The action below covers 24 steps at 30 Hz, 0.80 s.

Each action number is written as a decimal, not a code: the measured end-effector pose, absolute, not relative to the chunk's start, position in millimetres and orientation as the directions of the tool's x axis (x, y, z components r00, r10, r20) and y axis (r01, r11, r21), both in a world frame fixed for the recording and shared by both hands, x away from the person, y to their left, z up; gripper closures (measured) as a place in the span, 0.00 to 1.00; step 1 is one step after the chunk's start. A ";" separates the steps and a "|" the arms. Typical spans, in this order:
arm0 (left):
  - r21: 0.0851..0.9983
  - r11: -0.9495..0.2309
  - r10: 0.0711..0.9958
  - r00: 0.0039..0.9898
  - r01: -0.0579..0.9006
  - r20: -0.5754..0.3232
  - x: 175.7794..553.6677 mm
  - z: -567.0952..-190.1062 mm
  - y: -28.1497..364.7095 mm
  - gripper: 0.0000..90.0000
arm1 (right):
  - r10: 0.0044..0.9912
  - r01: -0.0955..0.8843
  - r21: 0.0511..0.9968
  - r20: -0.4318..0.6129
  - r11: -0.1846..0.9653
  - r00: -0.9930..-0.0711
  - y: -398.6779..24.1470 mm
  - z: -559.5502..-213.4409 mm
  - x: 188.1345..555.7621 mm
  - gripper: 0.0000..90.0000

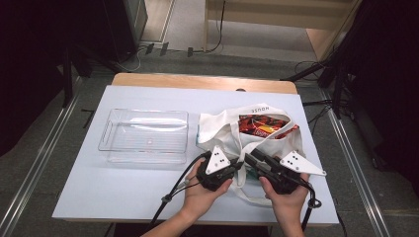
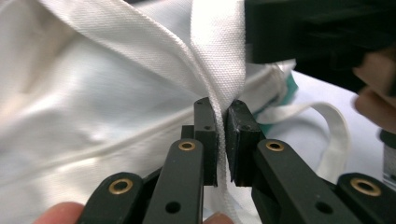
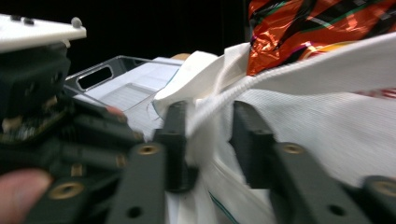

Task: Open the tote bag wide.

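Left gripper [image 2: 222, 140] clamped on the tote bag [image 1: 222, 129] strap [image 2: 219, 70] to hold the mouth up; right gripper [image 3: 208, 140] jaws apart, strap between them unpinched; snack packets [image 1: 262, 126] inside just beyond, clear tray [image 1: 144, 134] left

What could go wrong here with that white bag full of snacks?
The left tongs pinch only a thin strap, which might slip out. The right tongs stand open around the other strap, so lifting now could tip the bag and spill the orange snack packets.
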<state>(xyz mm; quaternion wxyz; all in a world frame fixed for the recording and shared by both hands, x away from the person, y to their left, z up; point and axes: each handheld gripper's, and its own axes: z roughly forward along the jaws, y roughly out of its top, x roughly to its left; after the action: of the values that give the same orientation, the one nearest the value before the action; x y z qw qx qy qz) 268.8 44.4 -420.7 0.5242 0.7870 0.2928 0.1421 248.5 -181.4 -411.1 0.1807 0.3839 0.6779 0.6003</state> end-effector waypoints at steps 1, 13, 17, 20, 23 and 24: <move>0.909 -0.275 0.612 0.786 0.313 -0.085 270.8 -418.9 47.6 0.96 | 0.741 0.296 0.955 0.215 -0.023 -0.636 -186.0 -411.3 245.0 0.68; 0.944 -0.199 0.613 0.785 0.264 -0.090 275.9 -393.3 64.9 0.96 | 0.910 0.214 0.976 0.121 -0.037 -0.396 -208.8 -404.3 251.2 0.52; 0.945 -0.193 0.616 0.782 0.263 -0.092 277.4 -391.5 67.3 0.96 | 0.957 0.236 0.972 0.087 -0.020 -0.278 -205.5 -401.4 261.4 0.40; 0.946 -0.189 0.617 0.782 0.263 -0.094 278.2 -391.5 69.8 0.96 | 0.956 0.323 0.946 0.108 -0.015 -0.272 -201.3 -409.9 267.6 0.34; 0.948 -0.176 0.614 0.783 0.265 -0.105 279.4 -390.4 71.9 0.96 | 0.957 0.355 0.935 0.101 0.002 -0.273 -195.9 -418.6 266.9 0.42; 0.949 -0.171 0.614 0.782 0.265 -0.107 279.6 -389.7 72.2 0.96 | 0.957 0.350 0.937 0.100 0.002 -0.274 -195.6 -419.8 264.9 0.50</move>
<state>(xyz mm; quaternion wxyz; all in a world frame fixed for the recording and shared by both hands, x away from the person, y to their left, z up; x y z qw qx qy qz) 279.6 72.2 -389.7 0.5732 0.7501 0.2928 0.1521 264.9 -195.6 -419.8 0.3137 0.5146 0.6346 0.4838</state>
